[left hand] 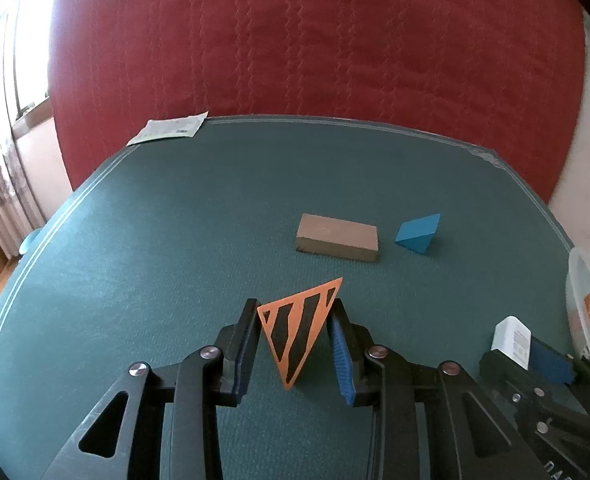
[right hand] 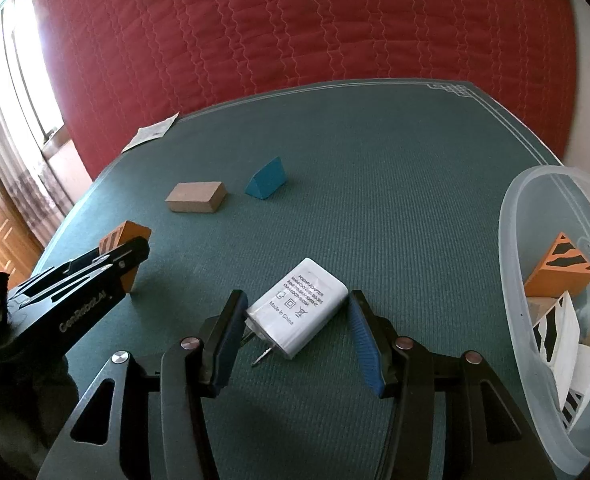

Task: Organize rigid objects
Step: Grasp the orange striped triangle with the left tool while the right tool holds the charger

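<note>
As the clear plastic tub (right hand: 511, 216) at far right is presumably the collection pt, an orange-and-black striped triangular block (left hand: 299, 334) is bracketed by the left gripper (left hand: 295, 344), jaws touching/nearly shut; a white rectangular power adapter (right hand: 299, 308) lies between the right gripper (right hand: 295, 336)'s open jaws, ungripped.

Matt woven table cover (right hand: 375, 200), translucent plastic tub (right hand: 511, 216)
</note>
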The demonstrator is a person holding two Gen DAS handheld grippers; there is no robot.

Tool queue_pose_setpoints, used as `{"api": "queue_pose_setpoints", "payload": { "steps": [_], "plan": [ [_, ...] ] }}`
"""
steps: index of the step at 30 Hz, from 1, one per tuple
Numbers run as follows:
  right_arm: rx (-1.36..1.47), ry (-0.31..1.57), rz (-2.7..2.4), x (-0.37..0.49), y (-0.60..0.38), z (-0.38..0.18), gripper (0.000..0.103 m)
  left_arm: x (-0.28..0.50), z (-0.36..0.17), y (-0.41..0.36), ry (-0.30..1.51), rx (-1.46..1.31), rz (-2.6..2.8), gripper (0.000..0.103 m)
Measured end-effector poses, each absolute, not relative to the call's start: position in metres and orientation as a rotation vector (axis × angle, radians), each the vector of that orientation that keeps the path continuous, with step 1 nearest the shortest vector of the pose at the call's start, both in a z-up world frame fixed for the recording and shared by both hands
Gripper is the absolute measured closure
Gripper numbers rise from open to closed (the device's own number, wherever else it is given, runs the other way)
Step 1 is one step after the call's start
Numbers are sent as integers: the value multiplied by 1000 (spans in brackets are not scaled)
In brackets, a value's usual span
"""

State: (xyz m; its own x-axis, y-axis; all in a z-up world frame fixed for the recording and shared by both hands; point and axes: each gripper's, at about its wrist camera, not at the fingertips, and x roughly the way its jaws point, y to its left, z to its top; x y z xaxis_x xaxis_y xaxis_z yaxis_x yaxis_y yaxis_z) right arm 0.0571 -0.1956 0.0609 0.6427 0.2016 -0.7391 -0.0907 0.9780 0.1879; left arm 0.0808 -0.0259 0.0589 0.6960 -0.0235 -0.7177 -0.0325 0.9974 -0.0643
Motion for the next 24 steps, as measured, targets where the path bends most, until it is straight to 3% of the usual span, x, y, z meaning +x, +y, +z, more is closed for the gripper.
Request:
{"api": "queue_pose_setpoints", "payload": {
  "steps": [24],
  "plan": [
    [119, 857, 127, 56, -192, 62, 51, 81, 59, -16, 810, -119, -1, 69]
  ]
}}
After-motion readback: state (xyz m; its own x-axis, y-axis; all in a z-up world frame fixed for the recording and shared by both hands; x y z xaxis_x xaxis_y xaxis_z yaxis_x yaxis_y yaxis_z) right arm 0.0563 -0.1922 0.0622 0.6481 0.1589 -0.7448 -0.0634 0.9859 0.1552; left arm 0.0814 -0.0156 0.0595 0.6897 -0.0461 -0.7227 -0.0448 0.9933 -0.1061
